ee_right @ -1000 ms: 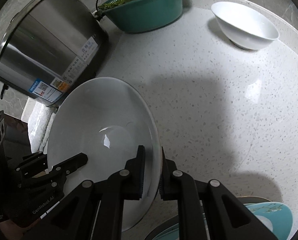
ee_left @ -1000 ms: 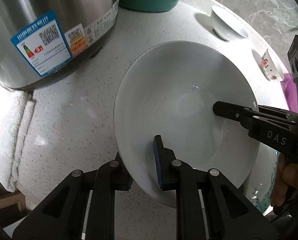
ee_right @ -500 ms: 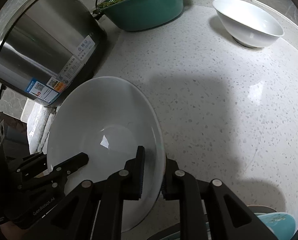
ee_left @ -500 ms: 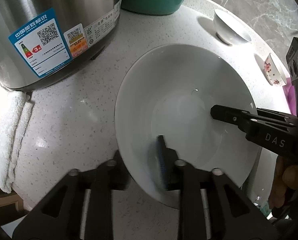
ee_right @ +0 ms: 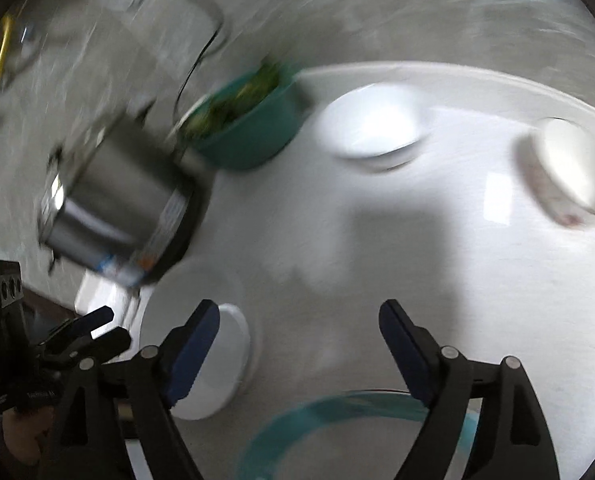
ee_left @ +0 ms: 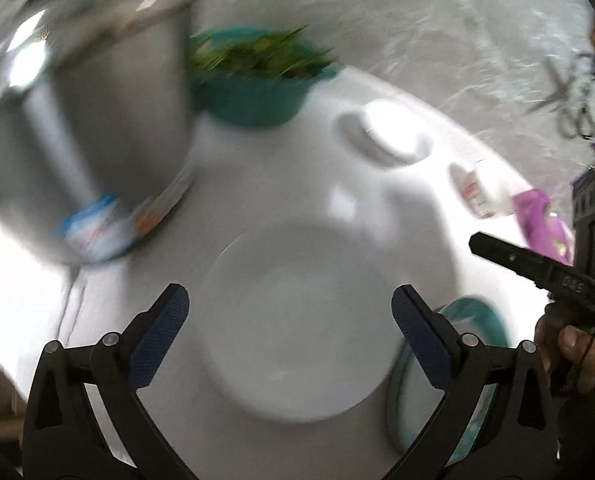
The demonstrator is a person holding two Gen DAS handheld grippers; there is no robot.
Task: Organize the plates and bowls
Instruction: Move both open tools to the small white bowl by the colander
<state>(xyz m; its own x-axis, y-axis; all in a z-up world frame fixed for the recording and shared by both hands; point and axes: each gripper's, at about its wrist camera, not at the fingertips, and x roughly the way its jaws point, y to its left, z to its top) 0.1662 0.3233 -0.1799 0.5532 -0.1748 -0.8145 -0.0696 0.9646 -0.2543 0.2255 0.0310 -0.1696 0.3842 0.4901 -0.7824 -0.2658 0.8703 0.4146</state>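
Observation:
Both views are motion-blurred. A large white bowl (ee_left: 297, 320) rests on the white countertop (ee_left: 257, 200), below and between the spread fingers of my left gripper (ee_left: 289, 312), whose jaws are opening and touch nothing. My right gripper (ee_right: 299, 332) hangs above the counter, its jaws opening too, with nothing between them; the large white bowl (ee_right: 217, 364) lies behind its left finger. A teal-rimmed plate (ee_right: 337, 416) sits near the front, seen as the teal plate (ee_left: 469, 320) to the right of the bowl. A small white bowl (ee_right: 373, 124) and a patterned bowl (ee_right: 569, 168) stand further back.
A steel cooker (ee_right: 125, 196) stands at the left. A teal basin of greens (ee_right: 245, 120) sits behind it by the marble wall. A purple packet (ee_left: 541, 224) lies at the right. A hand (ee_left: 573, 356) holds the right gripper.
Both grippers have let go of the large white bowl's rim and opened wide. Both have lifted and pulled back, so the bowl now sits free on the counter.

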